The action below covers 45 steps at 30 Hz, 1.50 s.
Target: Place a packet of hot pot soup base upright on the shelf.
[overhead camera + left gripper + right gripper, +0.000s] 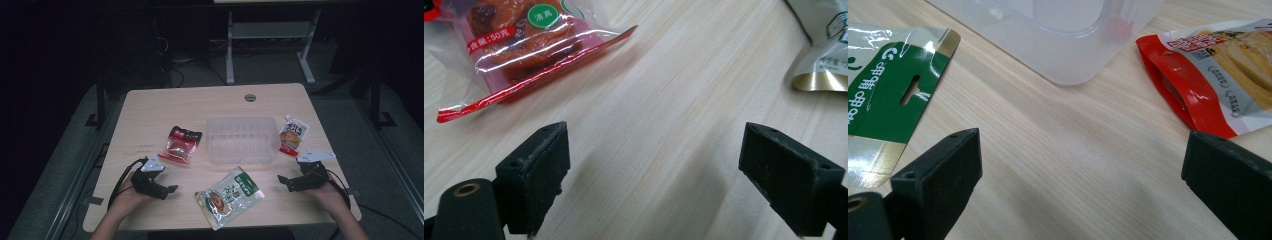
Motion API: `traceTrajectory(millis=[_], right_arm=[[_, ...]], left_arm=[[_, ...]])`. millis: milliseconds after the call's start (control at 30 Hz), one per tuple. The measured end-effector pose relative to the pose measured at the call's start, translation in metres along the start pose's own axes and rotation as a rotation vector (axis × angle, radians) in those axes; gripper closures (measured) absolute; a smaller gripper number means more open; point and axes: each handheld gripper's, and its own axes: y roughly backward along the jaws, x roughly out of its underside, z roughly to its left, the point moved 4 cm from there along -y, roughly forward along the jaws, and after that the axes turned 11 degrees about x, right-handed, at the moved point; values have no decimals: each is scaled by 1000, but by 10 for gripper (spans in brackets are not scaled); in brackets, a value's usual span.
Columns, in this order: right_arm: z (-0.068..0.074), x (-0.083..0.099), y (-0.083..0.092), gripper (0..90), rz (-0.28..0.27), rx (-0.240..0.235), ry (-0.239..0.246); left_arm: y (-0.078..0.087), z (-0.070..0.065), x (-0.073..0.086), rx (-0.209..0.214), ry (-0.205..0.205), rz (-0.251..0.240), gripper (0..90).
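Note:
A clear plastic container (pixel 243 140) stands mid-table, its corner (pixel 1068 50) close ahead in the right gripper view. A red snack packet (pixel 179 145) (pixel 519 45) lies to its left. A green-topped food pouch (pixel 228 196) (pixel 888 95) lies at the front centre. A white and red spouted pouch (pixel 291 135) (pixel 1218 70) rests against the container's right side. My left gripper (pixel 170 191) (pixel 654 175) rests low at the front left, open over bare wood. My right gripper (pixel 284 182) (pixel 1078 185) sits at the front right, open, with nothing between its jaws.
The wooden table (pixel 150 110) has a grey cable grommet (pixel 250 97) near its far edge. Cables trail from both grippers off the front corners. Dark floor and a white desk frame (pixel 230 55) lie beyond the table.

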Motion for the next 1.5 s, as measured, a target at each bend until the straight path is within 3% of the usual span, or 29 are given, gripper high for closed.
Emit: traceTrajectory(millis=[433,700,733,767,833,1033,1167,1333,1500], right_arm=[[-1,-2,2,24,-17,2,19],[1,-8,5,25,-23,12,21],[2,-8,5,26,-22,11,26],[2,-7,5,26,-20,10,21],[3,-7,5,29,-13,6,17],[2,-8,6,53,-13,2,26],[2,-7,6,55,-2,-13,15],[3,-9,6,56,-9,-13,36],[3,-8,5,58,4,-19,25]], left_arm=[[12,4,-7,-16,67,2,142],[24,10,-15,-22,100,-38,332],[27,11,-18,-27,112,-57,438],[29,13,-21,-29,121,-70,487],[32,15,-26,-35,132,-91,523],[29,24,-37,-31,143,-98,813],[24,31,-49,-48,124,-92,895],[12,42,-66,-73,125,-91,897],[1,51,-78,-81,133,-91,897]])
